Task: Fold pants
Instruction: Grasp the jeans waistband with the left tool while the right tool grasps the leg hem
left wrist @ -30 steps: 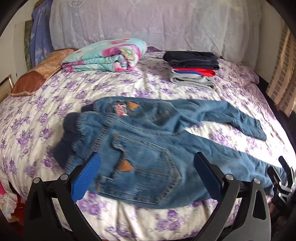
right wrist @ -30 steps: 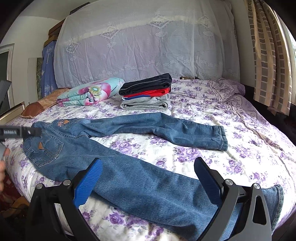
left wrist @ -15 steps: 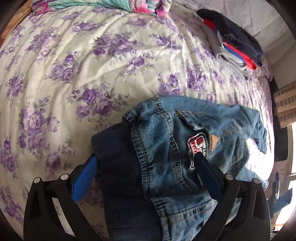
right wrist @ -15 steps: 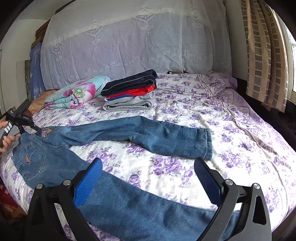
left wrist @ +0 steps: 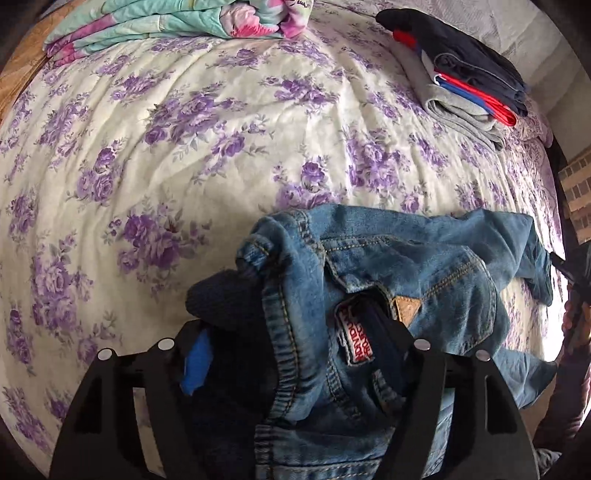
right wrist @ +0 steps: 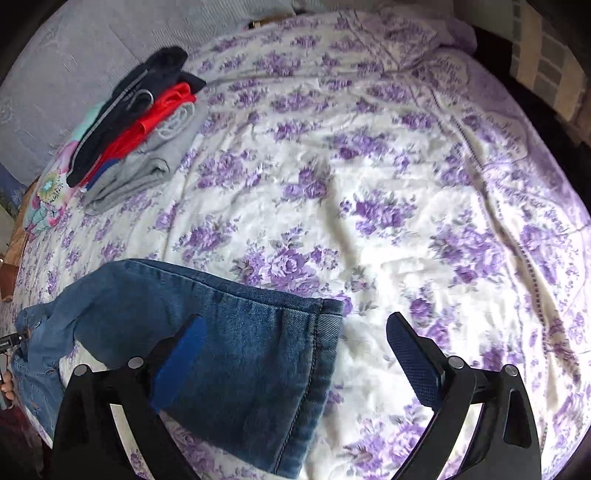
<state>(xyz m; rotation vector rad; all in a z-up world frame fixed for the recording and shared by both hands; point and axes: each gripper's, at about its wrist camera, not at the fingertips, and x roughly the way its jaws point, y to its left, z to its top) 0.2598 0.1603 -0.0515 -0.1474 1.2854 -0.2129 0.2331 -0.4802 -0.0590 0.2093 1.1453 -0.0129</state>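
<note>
A pair of blue jeans lies on the floral bed. In the left wrist view my left gripper is shut on the waistband, bunching the denim and its dark knit band between the jaws, beside the red and white label. In the right wrist view my right gripper is open low over the far leg's hem; the left finger lies over the denim and the right finger is over bare sheet. The rest of the jeans trails off to the left.
A stack of folded clothes sits at the back of the bed, also in the right wrist view. A folded floral blanket lies at the back left. The bedsheet extends right to the bed's edge.
My left gripper has closed on the waistband and gathered it. My right gripper has dropped down and forward to the far leg's hem, still open.
</note>
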